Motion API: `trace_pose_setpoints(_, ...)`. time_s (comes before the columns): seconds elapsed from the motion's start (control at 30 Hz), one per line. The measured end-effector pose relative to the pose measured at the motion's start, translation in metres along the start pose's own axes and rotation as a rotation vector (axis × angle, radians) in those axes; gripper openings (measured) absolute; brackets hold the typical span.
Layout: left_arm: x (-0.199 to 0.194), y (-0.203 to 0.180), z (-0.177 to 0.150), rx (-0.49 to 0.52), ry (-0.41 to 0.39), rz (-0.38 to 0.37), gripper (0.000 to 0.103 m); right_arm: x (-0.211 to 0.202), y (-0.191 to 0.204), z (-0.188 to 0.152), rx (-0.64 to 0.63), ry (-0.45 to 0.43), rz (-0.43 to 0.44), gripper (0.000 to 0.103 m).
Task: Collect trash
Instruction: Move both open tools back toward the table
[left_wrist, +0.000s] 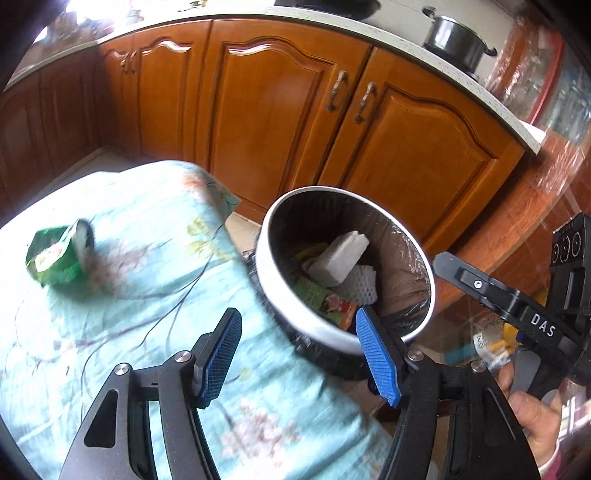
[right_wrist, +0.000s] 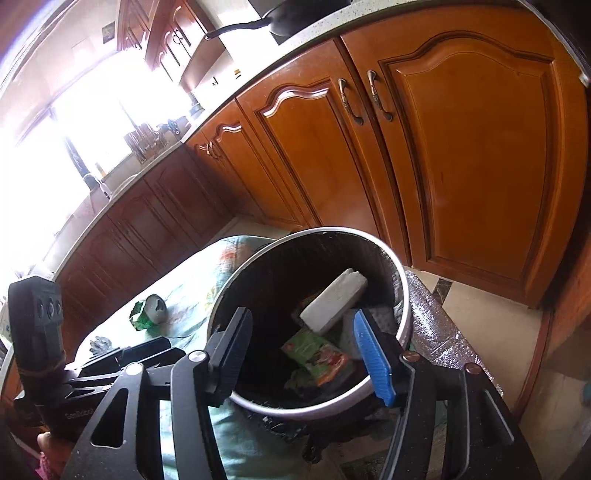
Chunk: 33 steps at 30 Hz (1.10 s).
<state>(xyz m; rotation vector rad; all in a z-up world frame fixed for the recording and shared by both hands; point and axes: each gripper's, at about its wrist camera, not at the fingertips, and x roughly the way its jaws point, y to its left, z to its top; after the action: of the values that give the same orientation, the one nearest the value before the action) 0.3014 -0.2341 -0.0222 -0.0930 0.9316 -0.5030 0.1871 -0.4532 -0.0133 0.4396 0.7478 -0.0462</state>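
l gripper (left_wrist: 299, 354) empty; green wrapper (left_wrist: 55, 260) mouth faces cabinets.

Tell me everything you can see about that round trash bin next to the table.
The trash bin is round with a pale outer wall and a dark plastic liner folded over its rim. It stands upright and open beside the cloth-covered table. Inside lie a white foam block, white foam netting and a colourful wrapper.

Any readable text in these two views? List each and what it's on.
"DAS": white letters on the black body of the right tongs, seen in the left wrist view.
Faint print on the black body of the left tongs, right wrist view: too blurred to read.
Crumpled green snack wrapper on the floral cloth: print blurred.
Green and red packet inside the round white-rimmed trash bin: unreadable.
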Motion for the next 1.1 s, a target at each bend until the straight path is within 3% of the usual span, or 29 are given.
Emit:
trace_pose_setpoints(0.37, -0.061, 0.067, -0.052, -0.166, -0.038, 0.060, 0.064, 0.002, 0.066, -0.035, -0.062, 0.038, 0.107, 0.079)
trace_pose_setpoints(0.5, -0.079, 0.093, -0.067, -0.219, -0.047, 0.099, 0.064, 0.009, 0.095, -0.051, -0.098, 0.062, 0.132, 0.091)
trace_pose_setpoints(1.1, -0.159, 0.196, -0.117, -0.444, -0.104, 0.246, 0.064, 0.062, 0.171, -0.087, -0.168, 0.195, 0.203, 0.092)
